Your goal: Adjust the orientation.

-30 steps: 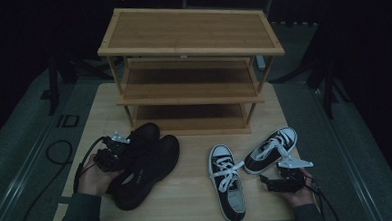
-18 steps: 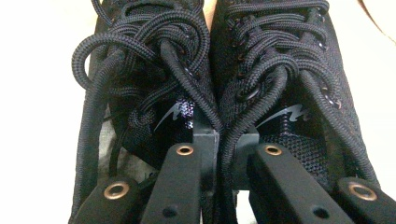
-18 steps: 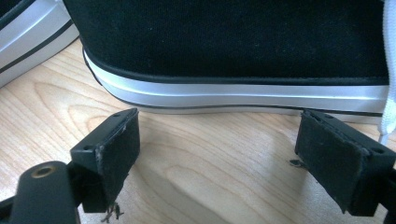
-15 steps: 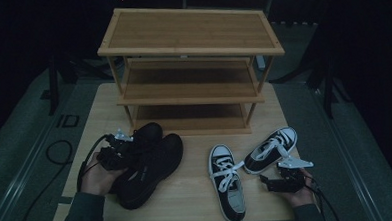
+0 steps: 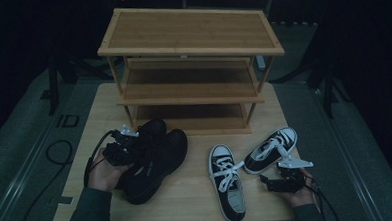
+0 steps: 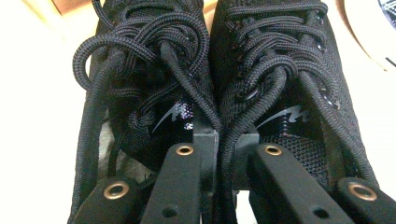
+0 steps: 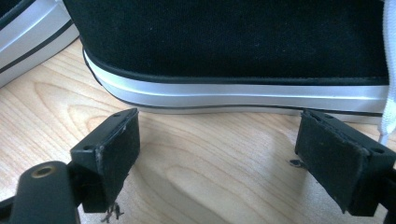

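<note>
The left gripper (image 5: 130,143) sits at the near left of the table (image 5: 187,191), its jaws drawn close together and pinching the inner collars of the pair of black shoes (image 5: 153,160), one wall from each shoe caught between them. In the left gripper view the jaws run straight up the seam where the two shoes (image 6: 210,70) meet, thick black laces looping over both tongues, a small silver mark on each. The pair lies side by side, toes pointing toward the shelf rack (image 5: 190,75), close in front of its lowest shelf. There is bare wood to the left of the shoes and a strip along the near edge.

The right gripper (image 5: 274,179) rests low at the near right corner, jaws spread wide with nothing between them. Just beyond its pads lies the black-and-white sneaker (image 7: 233,46), white sole band on the wood, apart from the pads. A second sneaker (image 5: 227,181) lies beside it, toward the middle.
</note>
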